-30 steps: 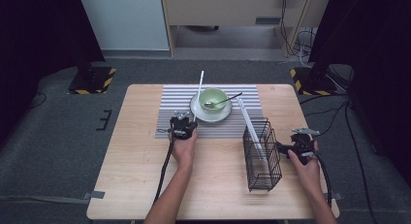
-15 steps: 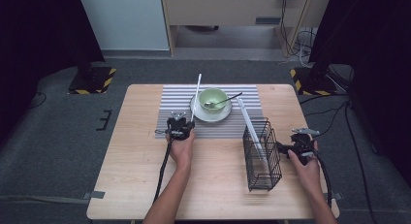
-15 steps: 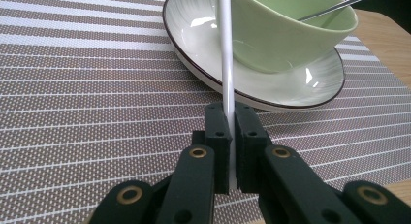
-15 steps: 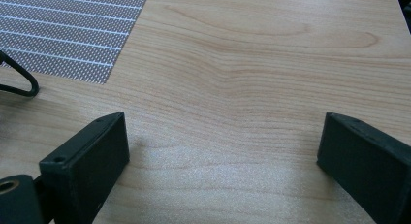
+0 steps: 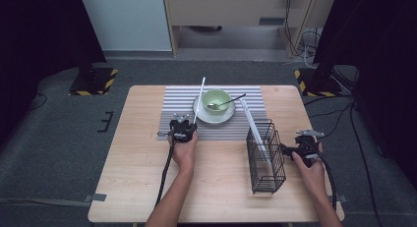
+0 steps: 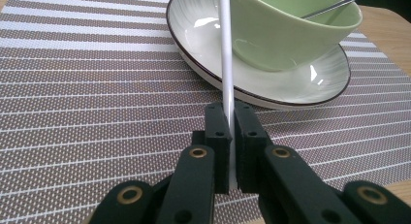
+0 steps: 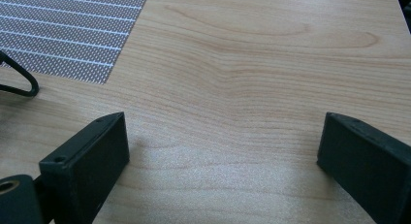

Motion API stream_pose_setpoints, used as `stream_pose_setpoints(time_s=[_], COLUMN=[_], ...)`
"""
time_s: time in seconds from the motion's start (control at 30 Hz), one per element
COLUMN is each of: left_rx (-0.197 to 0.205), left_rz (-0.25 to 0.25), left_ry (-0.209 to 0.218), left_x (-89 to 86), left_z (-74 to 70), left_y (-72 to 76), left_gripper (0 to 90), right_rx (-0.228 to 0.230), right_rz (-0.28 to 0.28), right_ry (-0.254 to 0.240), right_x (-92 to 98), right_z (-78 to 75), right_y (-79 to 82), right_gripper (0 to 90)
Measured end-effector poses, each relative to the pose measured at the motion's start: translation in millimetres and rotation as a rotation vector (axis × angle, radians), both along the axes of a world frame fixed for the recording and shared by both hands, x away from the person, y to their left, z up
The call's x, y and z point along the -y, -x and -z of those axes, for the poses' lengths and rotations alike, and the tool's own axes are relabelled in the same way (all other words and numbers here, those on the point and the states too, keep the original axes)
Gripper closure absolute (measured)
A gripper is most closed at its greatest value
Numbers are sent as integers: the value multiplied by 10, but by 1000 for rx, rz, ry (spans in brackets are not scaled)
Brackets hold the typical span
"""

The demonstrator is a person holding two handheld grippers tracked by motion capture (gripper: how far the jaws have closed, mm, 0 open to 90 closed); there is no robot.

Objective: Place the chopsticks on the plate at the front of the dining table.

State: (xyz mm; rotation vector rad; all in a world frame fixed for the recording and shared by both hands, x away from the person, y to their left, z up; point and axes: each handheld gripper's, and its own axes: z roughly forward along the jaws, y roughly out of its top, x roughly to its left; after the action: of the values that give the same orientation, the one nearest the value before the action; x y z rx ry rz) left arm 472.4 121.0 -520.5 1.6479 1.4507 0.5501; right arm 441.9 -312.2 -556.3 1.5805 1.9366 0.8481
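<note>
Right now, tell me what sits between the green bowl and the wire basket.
In the high view, a stretch of striped placemat separates the green bowl from the wire basket, and a white stick leans out of the basket across it.

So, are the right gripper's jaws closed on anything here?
No, the right gripper has its jaws wide apart over the bare wooden table.

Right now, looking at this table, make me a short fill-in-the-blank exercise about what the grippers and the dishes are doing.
1. The left gripper is shut on a thin white ____.
2. The green bowl sits on a white ____.
3. The jaws of the right gripper stand ____ over bare wood.
4. A second white stick leans in the black wire ____.

Missing words: stick; saucer; open; basket
</note>
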Motion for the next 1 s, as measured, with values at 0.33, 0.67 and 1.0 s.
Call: stream_pose_setpoints(time_s=[0.33,0.67,1.0], left_rx=[-2,-14,-19], left_rz=[-27,-23,-22], left_ry=[-28,-20,-37], left_x=[-44,-41,-20], left_z=[17,53,68], left_y=[5,5,12], left_gripper=[859,859,859], right_rx=[0,0,-1], right_rz=[0,1,2], right_ry=[0,0,0], right_x=[0,-1,-2], right_z=[0,0,0], right_y=[0,1,1], right_gripper=[45,45,45])
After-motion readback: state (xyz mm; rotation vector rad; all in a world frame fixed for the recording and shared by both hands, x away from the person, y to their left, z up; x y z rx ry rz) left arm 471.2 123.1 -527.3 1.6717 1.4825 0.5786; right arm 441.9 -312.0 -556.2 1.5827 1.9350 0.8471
